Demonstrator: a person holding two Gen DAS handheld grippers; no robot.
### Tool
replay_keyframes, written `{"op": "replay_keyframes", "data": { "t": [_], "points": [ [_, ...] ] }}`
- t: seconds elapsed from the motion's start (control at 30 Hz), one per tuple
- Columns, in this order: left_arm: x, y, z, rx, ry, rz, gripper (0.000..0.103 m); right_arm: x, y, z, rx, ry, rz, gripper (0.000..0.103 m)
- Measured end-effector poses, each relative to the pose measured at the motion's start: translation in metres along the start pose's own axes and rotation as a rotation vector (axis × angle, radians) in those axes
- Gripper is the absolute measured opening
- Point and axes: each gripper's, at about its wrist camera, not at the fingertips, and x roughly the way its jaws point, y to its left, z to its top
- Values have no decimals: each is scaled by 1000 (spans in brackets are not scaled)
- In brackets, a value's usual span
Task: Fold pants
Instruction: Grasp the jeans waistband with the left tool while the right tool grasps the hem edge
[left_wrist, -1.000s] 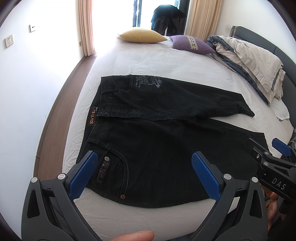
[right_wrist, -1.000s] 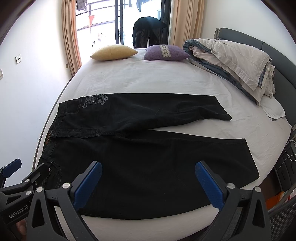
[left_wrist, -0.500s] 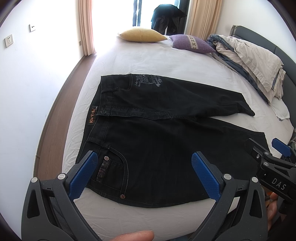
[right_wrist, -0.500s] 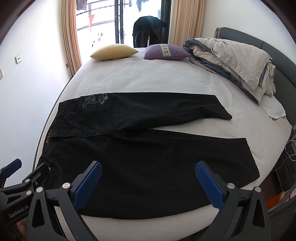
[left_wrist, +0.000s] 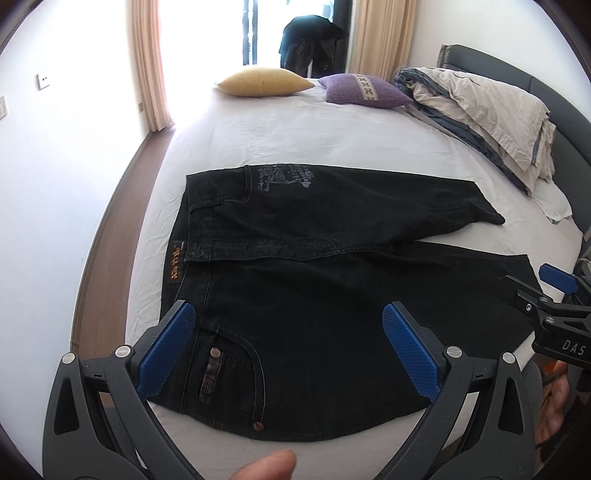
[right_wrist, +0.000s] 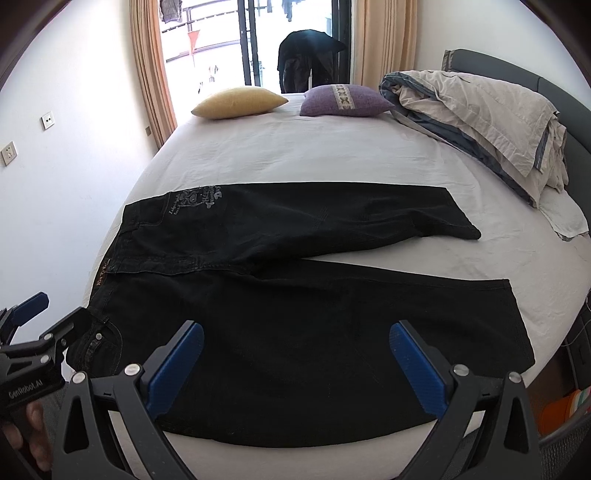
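Note:
Black jeans (left_wrist: 314, 280) lie spread flat on the white bed, waistband to the left, both legs running right; they also show in the right wrist view (right_wrist: 295, 295). The far leg ends at a crumpled hem (right_wrist: 469, 230); the near leg ends at a straight hem (right_wrist: 517, 325). My left gripper (left_wrist: 288, 339) is open and empty, above the near front pocket. My right gripper (right_wrist: 295, 354) is open and empty, above the near leg. Each gripper also shows in the other view: the right one (left_wrist: 554, 295) and the left one (right_wrist: 37, 332).
The white bed (right_wrist: 295, 155) carries a yellow pillow (right_wrist: 238, 102), a purple pillow (right_wrist: 345, 99) and a heap of beige and grey bedding (right_wrist: 487, 122) along the grey headboard. Wood floor (left_wrist: 122, 206) and a white wall lie left. A dark garment hangs at the window.
Both views have shifted only slightly; the jeans lie as before and both grippers stay open.

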Motion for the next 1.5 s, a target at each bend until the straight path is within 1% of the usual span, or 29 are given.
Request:
{"op": "replay_keyframes", "data": {
  "t": [0.1,0.13,0.2,0.27,0.3,0.33,0.37,0.47,0.53,0.57,0.6,0.63,0.67,0.73,0.83,0.93,1.0,1.03,1.13,1.17,1.2,1.23,1.3,1.37,1.43,1.5],
  "points": [
    [26,16,27,46,11,-133,103,8,-13,13,-35,-22,49,103],
    [36,21,38,64,17,-137,103,13,-16,19,-51,-31,71,103],
    [59,29,61,136,44,-77,103,22,-23,31,-88,-42,112,95],
    [83,40,88,197,72,-82,103,36,-30,45,-128,-34,160,81],
    [95,45,103,221,70,-68,103,45,-34,53,-147,-25,186,78],
    [109,52,118,247,71,-56,103,54,-39,61,-163,-16,207,70],
    [123,56,133,274,81,-64,103,63,-43,69,-176,-7,224,65],
    [176,67,177,359,148,-72,103,88,-54,92,-214,6,273,56],
    [208,70,198,415,186,-95,103,102,-56,106,-241,6,320,52],
    [222,69,206,433,207,-104,102,109,-57,112,-253,7,346,51],
    [237,70,212,447,230,-125,96,117,-57,117,-267,9,359,51],
    [249,70,216,458,253,-146,91,123,-57,121,-282,13,368,51],
    [263,71,220,468,276,-159,84,129,-56,124,-298,17,380,51],
    [286,72,222,484,324,-192,83,141,-56,127,-318,29,403,50],
    [323,77,224,474,403,-202,81,160,-55,132,-333,57,430,50],
    [349,85,225,455,445,-214,74,172,-49,135,-362,67,452,50],
    [360,88,224,446,464,-233,63,178,-45,138,-390,69,468,50],
    [364,89,223,443,472,-237,60,182,-43,140,-405,71,472,50],
    [374,91,224,441,488,-222,44,193,-36,149,-436,85,473,49],
    [376,92,225,432,495,-224,38,197,-34,154,-446,89,477,47],
    [378,93,225,425,499,-229,27,199,-32,158,-455,90,480,46],
    [377,92,225,425,500,-232,25,203,-29,164,-462,91,479,46],
    [376,90,219,454,490,-216,16,209,-24,175,-470,90,475,46],
    [372,83,212,484,466,-194,13,218,-16,188,-485,87,484,45],
    [361,79,208,504,415,-177,12,227,-6,199,-513,92,478,45],
    [346,76,203,518,345,-159,11,235,6,208,-554,98,469,45]
  ]
}}
